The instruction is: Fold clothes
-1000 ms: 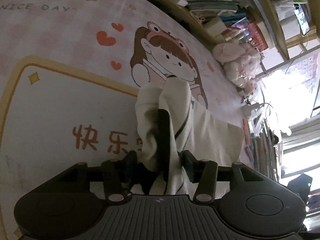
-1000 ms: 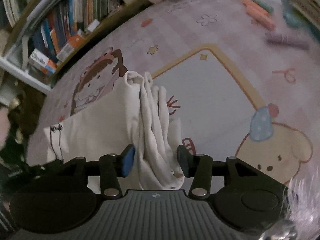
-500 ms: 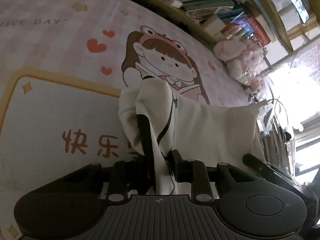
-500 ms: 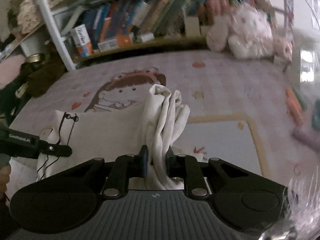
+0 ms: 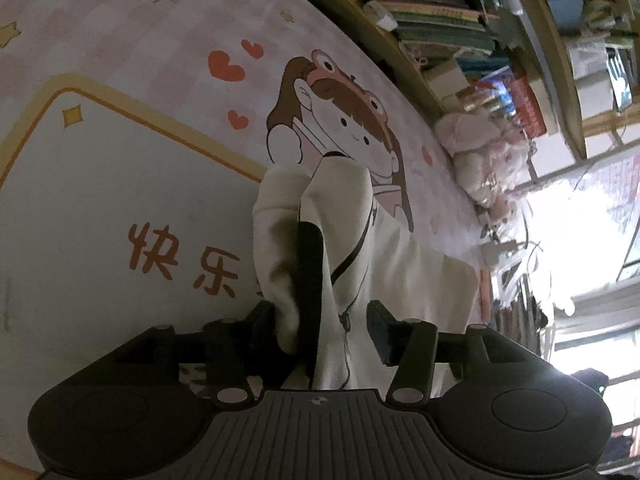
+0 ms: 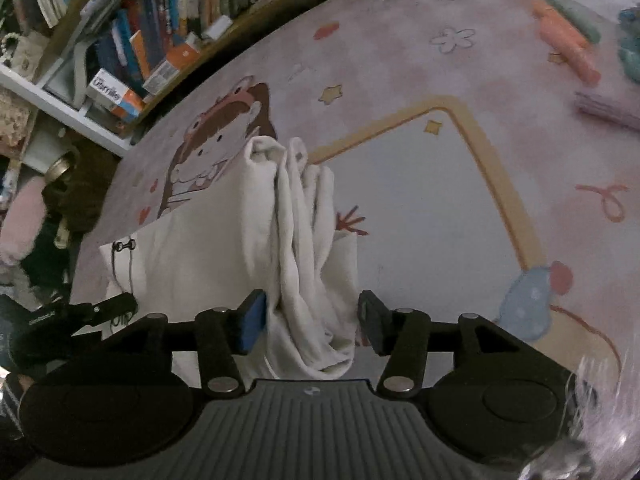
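Fabric of a cream garment [image 5: 352, 248] bunches between the parted jaws of the left gripper [image 5: 322, 326] at lower centre; the right gripper [image 6: 310, 320] likewise stands apart around its folds [image 6: 304, 248]; beyond lies the cartoon mat [image 6: 420, 200]; bookshelf [image 6: 160, 36] upper left.

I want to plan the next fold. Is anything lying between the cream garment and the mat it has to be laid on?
Nothing visible does. The cream garment bunches between the open jaws of both the right gripper and the left gripper, and the mat just beyond it is bare; the crayons lie far off.
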